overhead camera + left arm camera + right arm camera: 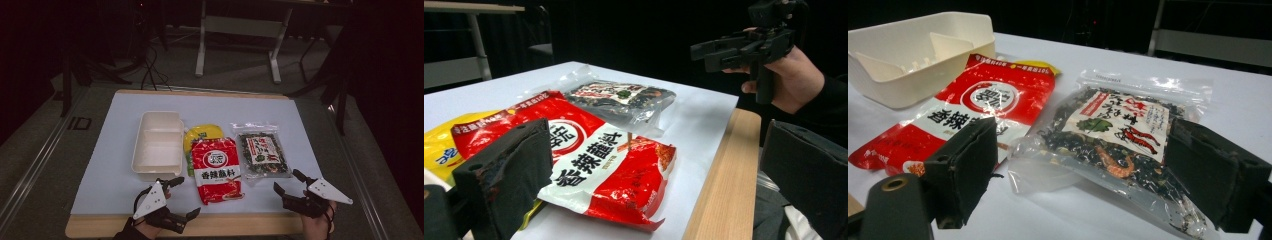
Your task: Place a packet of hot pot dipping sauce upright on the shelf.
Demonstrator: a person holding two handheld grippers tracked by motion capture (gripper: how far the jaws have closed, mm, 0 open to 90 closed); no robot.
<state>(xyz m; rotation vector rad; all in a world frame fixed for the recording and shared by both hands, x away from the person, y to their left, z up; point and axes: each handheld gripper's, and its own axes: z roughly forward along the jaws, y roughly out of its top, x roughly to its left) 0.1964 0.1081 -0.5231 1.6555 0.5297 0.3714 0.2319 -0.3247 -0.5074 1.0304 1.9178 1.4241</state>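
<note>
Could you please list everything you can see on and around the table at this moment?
Divided box: one, cream white, left on the mat, two compartments.
Red seasoning packet: one, red and white, centre, lying partly over the yellow packet.
Yellow packet: one, yellow, beside the box, mostly covered.
Clear seaweed bag: one, transparent with dark contents, right of the red packet.
Mat: one, pale blue, covering the wooden table.
Table frame: one, white, on the floor behind.
Left claw: black, open, near edge, left.
Right claw: black, open, near edge, right.
</note>
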